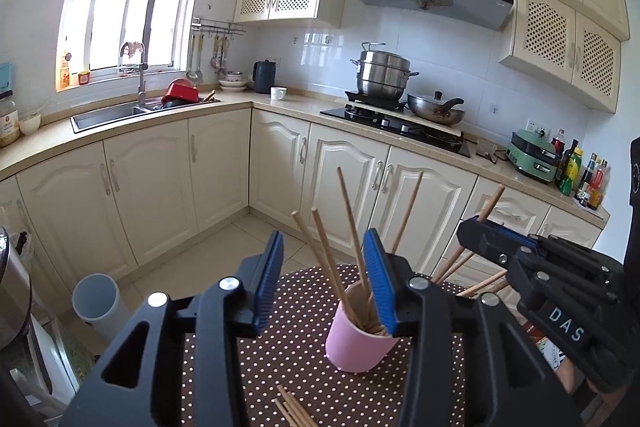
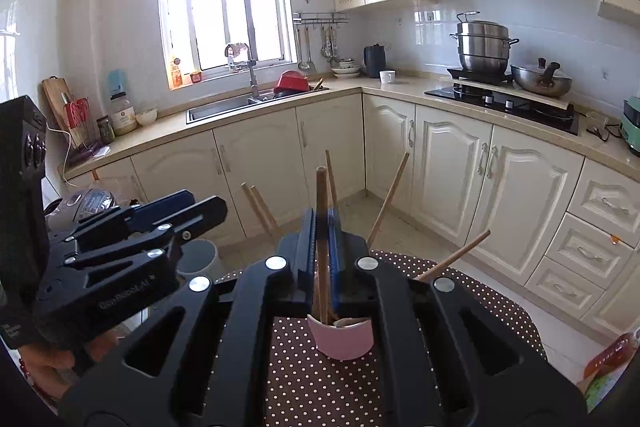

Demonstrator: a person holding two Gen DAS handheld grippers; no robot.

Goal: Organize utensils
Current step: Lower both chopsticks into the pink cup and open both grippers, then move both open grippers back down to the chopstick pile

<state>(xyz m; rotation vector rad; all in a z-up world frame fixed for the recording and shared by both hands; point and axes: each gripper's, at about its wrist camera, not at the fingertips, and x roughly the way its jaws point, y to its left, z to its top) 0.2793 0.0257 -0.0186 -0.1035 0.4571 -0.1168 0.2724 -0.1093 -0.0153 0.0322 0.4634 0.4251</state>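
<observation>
A pink cup [image 1: 356, 343] stands on the brown polka-dot tablecloth [image 1: 288, 347] with several wooden chopsticks [image 1: 332, 259] leaning out of it. My left gripper [image 1: 323, 239] is open just in front of the cup; the sticks show through the gap beyond its blue pads, untouched. More loose chopsticks [image 1: 292, 407] lie on the cloth under it. My right gripper [image 2: 322, 215] is shut on one upright chopstick [image 2: 321, 187] whose lower end reaches into the pink cup [image 2: 344, 341]. From the left wrist view the right gripper [image 1: 470, 227] is to the right of the cup.
A white bin [image 1: 96, 301] stands on the floor left of the table, and a rice cooker [image 2: 86, 203] sits further left. Cream cabinets [image 1: 152, 187], a sink and a hob with pots line the far walls. A coloured packet [image 2: 608, 359] lies at the table's right edge.
</observation>
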